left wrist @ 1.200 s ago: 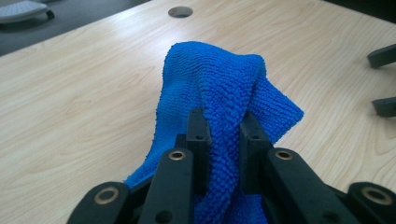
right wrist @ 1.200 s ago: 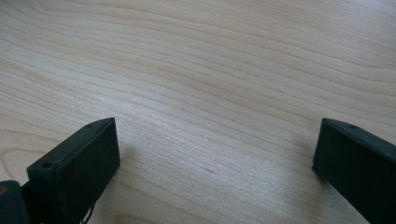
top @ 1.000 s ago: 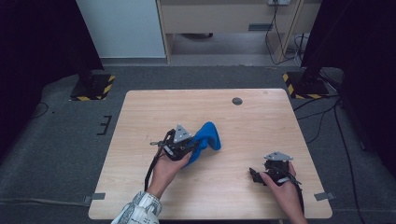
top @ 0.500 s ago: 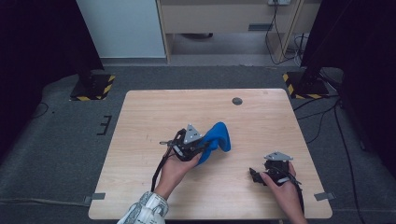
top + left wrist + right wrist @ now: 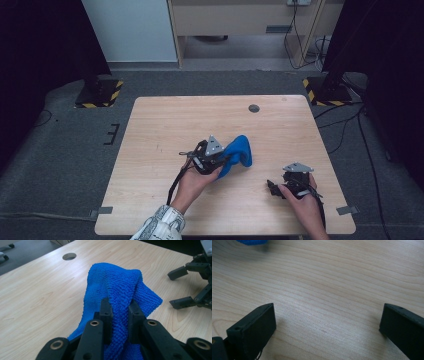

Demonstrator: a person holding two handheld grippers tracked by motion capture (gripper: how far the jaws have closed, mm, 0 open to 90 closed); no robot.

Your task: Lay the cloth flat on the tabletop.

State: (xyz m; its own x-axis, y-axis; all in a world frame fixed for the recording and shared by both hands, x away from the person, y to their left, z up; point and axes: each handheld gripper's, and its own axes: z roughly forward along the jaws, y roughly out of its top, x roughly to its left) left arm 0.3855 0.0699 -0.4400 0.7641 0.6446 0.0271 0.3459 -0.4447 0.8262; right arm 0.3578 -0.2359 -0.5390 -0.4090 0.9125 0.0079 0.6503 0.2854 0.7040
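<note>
Blue cloth [image 5: 120,290] is clamped in my left gripper [image 5: 119,308], bunched above the wooden table [image 5: 165,125], while my right gripper [image 5: 327,322] rests nearby, jaws apart.

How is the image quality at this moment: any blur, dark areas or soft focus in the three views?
High view: even light on the table, surroundings very dark. Left gripper view: blue cloth sharp, weave readable, in the left tool. Right gripper view: right tool jaws soft at the edges, wood grain fairly clear, cloth blurred at top.
</note>
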